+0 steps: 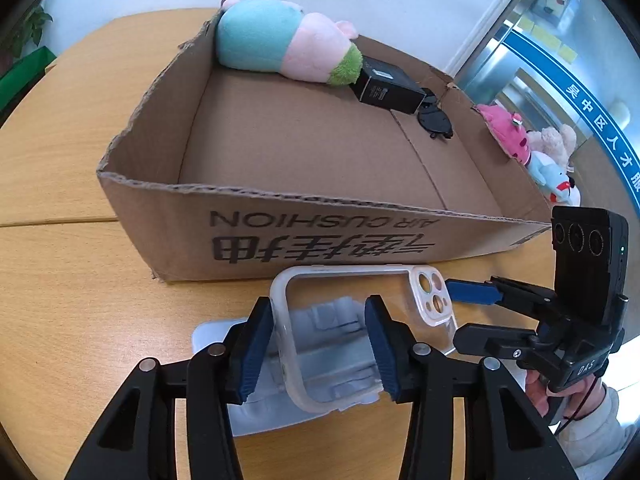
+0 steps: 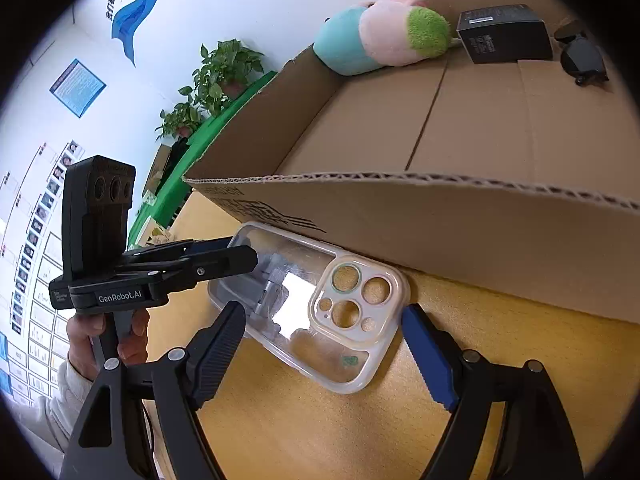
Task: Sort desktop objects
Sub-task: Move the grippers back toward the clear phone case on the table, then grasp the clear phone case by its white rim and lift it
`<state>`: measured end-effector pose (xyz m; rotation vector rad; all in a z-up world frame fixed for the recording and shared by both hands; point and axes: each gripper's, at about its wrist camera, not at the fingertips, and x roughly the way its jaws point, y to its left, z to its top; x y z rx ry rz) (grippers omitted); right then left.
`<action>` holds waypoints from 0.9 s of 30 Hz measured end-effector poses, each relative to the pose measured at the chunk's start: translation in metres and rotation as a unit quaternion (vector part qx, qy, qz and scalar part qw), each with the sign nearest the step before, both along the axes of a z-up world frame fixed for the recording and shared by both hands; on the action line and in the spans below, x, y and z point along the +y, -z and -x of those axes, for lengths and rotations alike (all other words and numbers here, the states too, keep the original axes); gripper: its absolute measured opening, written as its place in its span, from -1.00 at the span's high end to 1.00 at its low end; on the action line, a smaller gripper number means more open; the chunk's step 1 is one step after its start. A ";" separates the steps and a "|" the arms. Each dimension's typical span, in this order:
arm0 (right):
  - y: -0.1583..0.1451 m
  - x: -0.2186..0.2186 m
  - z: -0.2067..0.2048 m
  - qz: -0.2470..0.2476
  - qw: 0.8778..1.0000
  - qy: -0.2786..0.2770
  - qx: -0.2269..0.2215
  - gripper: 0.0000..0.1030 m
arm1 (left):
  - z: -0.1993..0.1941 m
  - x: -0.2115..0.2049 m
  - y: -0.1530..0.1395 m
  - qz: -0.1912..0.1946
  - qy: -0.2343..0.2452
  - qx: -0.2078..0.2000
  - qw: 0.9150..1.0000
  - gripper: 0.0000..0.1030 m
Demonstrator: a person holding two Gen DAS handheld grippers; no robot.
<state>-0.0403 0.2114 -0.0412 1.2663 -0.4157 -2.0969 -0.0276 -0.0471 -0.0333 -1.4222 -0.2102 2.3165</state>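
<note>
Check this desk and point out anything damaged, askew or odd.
The brown cardboard box has ragged, torn top edges and its printed lettering reads upside down. The clear plastic phone case lies skewed across a grey moulded plastic tray, partly overhanging it. Nothing looks spilled.

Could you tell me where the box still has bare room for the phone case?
The box floor is bare from its near wall back to the plush, black carton and sunglasses, which crowd the far wall.
</note>
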 end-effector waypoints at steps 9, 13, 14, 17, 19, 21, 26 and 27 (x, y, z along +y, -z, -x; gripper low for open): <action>-0.031 0.043 -0.046 0.062 0.994 0.023 0.082 -0.59 | -0.028 0.040 -0.030 -0.013 0.073 0.068 0.995 0.36; -0.037 0.058 -0.075 0.029 0.994 0.026 0.105 -0.59 | -0.044 0.059 -0.029 -0.022 0.109 0.080 0.991 0.36; -0.035 0.067 -0.079 0.026 0.994 0.038 0.098 -0.59 | -0.046 0.062 -0.027 -0.023 0.111 0.074 0.991 0.35; -0.026 0.085 -0.076 0.009 0.995 0.073 0.067 -0.59 | -0.044 0.065 -0.015 -0.019 0.095 0.036 0.995 0.35; -0.015 0.100 -0.064 -0.007 0.995 0.090 0.038 -0.59 | -0.040 0.066 -0.007 -0.034 0.084 -0.001 0.996 0.33; -0.010 0.102 -0.054 -0.027 0.995 0.094 0.030 -0.59 | -0.039 0.072 0.000 -0.045 0.082 -0.030 0.995 0.27; -0.001 0.091 -0.035 -0.056 0.996 0.071 0.022 -0.59 | -0.031 0.085 0.013 -0.017 0.052 -0.048 0.997 -0.03; -0.001 0.086 -0.030 -0.062 0.996 0.063 0.021 -0.59 | -0.028 0.085 0.014 -0.019 0.045 -0.050 0.998 -0.04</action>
